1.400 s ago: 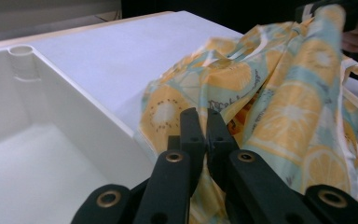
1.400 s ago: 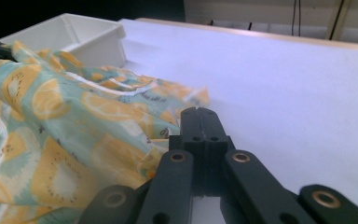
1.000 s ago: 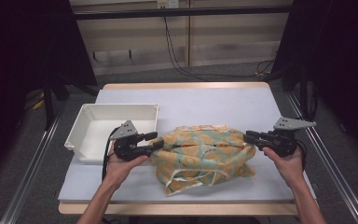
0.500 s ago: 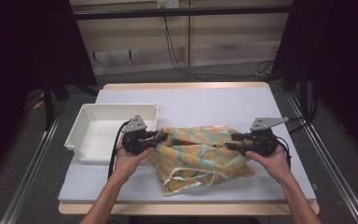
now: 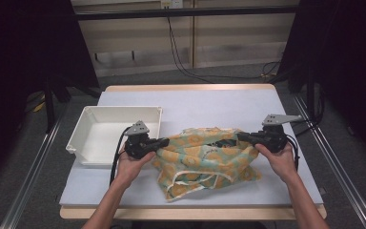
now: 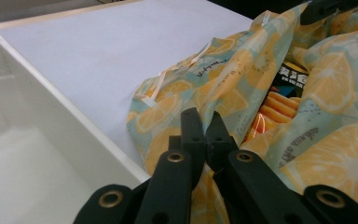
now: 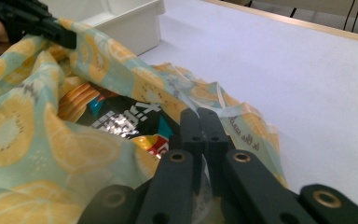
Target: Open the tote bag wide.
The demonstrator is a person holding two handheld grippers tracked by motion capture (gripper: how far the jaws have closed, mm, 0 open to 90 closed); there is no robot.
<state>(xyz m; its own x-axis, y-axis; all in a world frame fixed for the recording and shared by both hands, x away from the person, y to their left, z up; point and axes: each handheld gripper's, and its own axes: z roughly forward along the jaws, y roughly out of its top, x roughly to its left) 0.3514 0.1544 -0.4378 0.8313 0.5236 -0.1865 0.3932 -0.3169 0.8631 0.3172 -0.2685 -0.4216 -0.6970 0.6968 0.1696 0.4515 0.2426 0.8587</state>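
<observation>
White table (image 5: 209, 102) is carrying one bag (image 5: 205, 160), one white tray (image 5: 97, 131) and two grippers, each sitting in one hand. One hand (image 5: 132, 164) is coming in from the bottom left and one hand (image 5: 280, 161) from the bottom right.

One bag, printed with orange slices on pale green, is lying near the middle of the table, just right of the tray. Its mouth is gaping, and one snack packet (image 7: 116, 119) is showing inside it.

Left gripper (image 5: 164, 141) has just been closing; its two jaws are now pinching the left edge of the bag, cloth between them. Right gripper (image 5: 242, 137) has just been closing too, and its two jaws are pressing together on the right edge of the bag.
</observation>
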